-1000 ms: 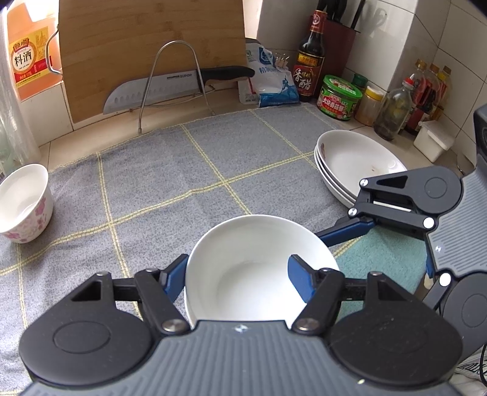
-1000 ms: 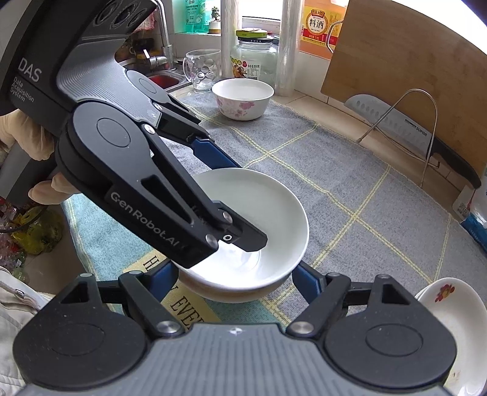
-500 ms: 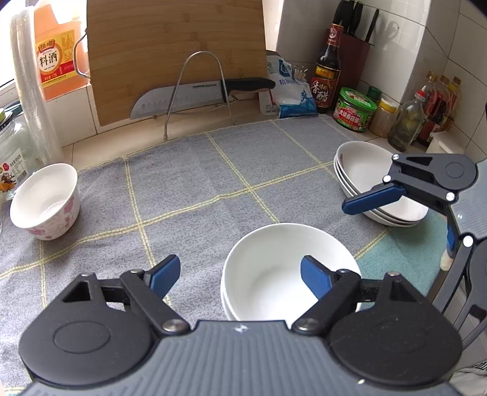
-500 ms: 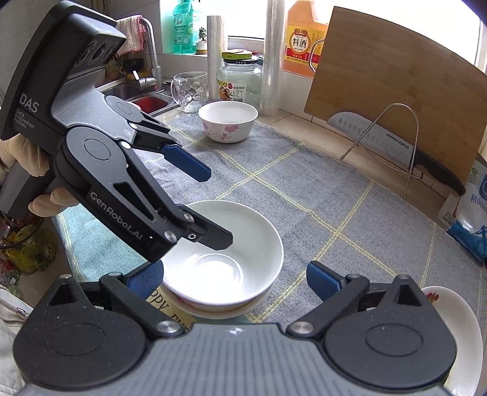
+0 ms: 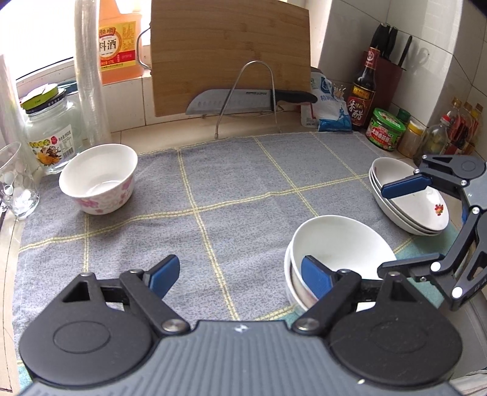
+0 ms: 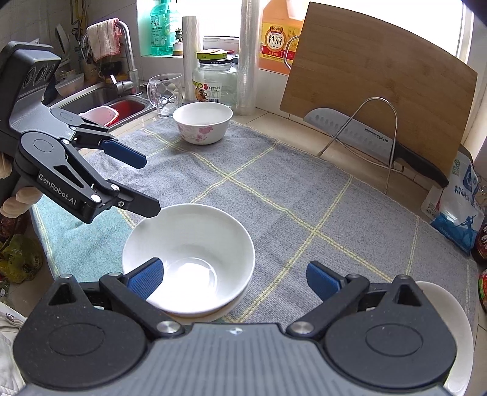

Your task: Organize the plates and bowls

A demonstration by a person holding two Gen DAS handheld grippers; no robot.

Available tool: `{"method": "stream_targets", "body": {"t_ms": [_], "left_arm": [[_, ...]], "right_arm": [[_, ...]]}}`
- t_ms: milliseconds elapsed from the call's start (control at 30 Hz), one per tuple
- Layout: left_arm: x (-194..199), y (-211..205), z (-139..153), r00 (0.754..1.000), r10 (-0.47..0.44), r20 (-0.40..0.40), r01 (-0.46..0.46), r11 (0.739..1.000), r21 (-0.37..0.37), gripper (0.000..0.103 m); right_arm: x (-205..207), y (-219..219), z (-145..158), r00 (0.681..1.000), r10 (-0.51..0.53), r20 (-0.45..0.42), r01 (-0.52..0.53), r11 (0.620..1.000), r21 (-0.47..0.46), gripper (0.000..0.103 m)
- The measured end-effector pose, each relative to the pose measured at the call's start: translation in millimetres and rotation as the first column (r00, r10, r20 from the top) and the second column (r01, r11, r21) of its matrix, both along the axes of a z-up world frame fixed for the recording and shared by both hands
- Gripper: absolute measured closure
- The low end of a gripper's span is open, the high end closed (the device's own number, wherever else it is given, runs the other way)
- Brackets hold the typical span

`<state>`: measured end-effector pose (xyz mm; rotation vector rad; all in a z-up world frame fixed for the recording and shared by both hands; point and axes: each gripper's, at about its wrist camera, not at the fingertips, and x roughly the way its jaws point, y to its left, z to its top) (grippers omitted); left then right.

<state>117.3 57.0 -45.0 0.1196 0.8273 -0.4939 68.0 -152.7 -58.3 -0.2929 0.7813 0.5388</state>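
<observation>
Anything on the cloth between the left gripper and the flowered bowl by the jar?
Nothing. In the left wrist view, only bare grey checked cloth lies between the left gripper and the flowered bowl. The stacked white bowls sit off to the other side.

Both views are bright with daylight that comes from the window [image 6: 213,18] behind the counter, and the pane is blown out to white. In the right wrist view a strong white glare sits on the bottom of the white bowl [image 6: 188,243]. Shadows on the grey cloth [image 5: 231,182] are soft and faint. The fisheye lens bends straight lines near the borders: the cutting board [image 5: 228,54] bows and the wall tiles curve. The 2 pictures are sharp in the middle, with no motion blur, and the corners fall dark
</observation>
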Motion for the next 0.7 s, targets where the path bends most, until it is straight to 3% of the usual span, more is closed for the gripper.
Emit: {"method": "stream_targets", "body": {"t_ms": [333, 700], "left_arm": [[36, 55, -7, 0.993, 0.103, 0.061, -0.106, 0.993, 0.059, 0.011], [77, 85, -19, 0.988, 0.084, 0.132, -0.100, 0.987, 0.125, 0.011]], "right_arm": [[37, 59, 22, 0.996, 0.063, 0.069, -0.061, 0.997, -0.036, 0.000], [108, 130, 21, 0.993, 0.105, 0.054, -0.102, 0.993, -0.053, 0.000]]}}
